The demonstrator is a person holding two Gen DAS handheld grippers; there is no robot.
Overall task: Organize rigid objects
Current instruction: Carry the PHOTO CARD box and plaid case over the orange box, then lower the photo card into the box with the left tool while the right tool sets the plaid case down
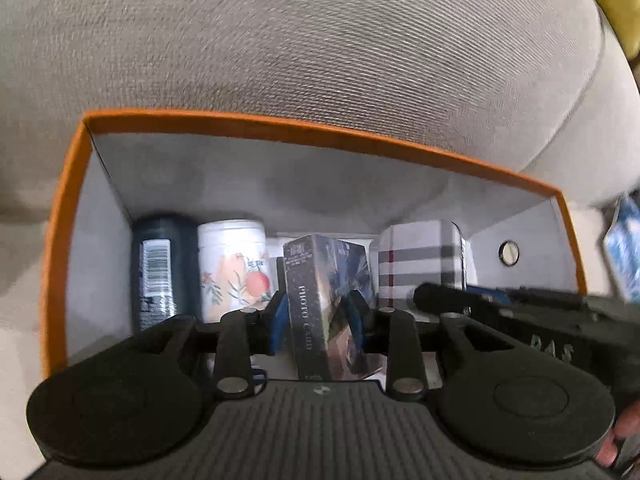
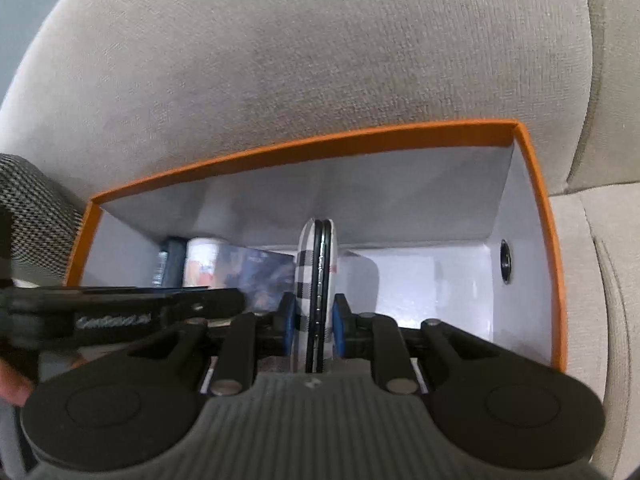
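Observation:
An orange box with a white inside stands on a sofa seat. Along its far wall stand a dark bottle with a barcode and a white jar with a peach print. A dark photo-card box stands upright between the blue pads of my left gripper. The pads sit beside its sides with a slight gap, so the gripper is open. My right gripper is shut on a flat plaid case with a black rim. It holds the case on edge inside the box, right of the card box.
The grey-beige sofa backrest rises behind the box. A metal eyelet sits in the box's right wall, next to bare white floor. A blue packet lies outside the box on the right. A knitted sleeve is at the left.

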